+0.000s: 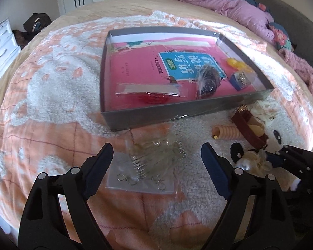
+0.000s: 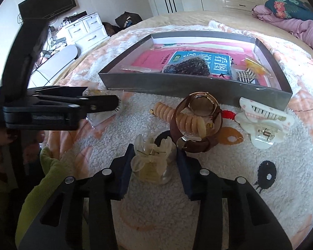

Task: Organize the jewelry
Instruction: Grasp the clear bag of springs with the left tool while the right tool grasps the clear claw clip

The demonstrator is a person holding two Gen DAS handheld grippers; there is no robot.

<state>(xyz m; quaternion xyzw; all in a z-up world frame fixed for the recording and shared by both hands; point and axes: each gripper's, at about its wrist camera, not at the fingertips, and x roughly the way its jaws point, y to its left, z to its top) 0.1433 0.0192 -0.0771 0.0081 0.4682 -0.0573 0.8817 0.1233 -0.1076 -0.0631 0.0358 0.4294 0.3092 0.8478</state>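
Your right gripper point(image 2: 154, 166) straddled the clear hair clip point(image 2: 151, 162) on the bed blanket point(image 2: 260, 218), jaws flanking it, contact unclear; its teeth pointed away toward the box point(image 2: 198, 87). Your left gripper point(image 1: 156, 162) hung wide open over the bagged earrings point(image 1: 148, 166), whose packet ran lengthwise toward the box.

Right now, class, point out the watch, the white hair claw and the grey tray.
watch point(image 2: 202, 105), right wrist view, on its round case.
white hair claw point(image 2: 265, 123), right wrist view, on its body.
grey tray point(image 2: 177, 84), right wrist view, on its near wall.
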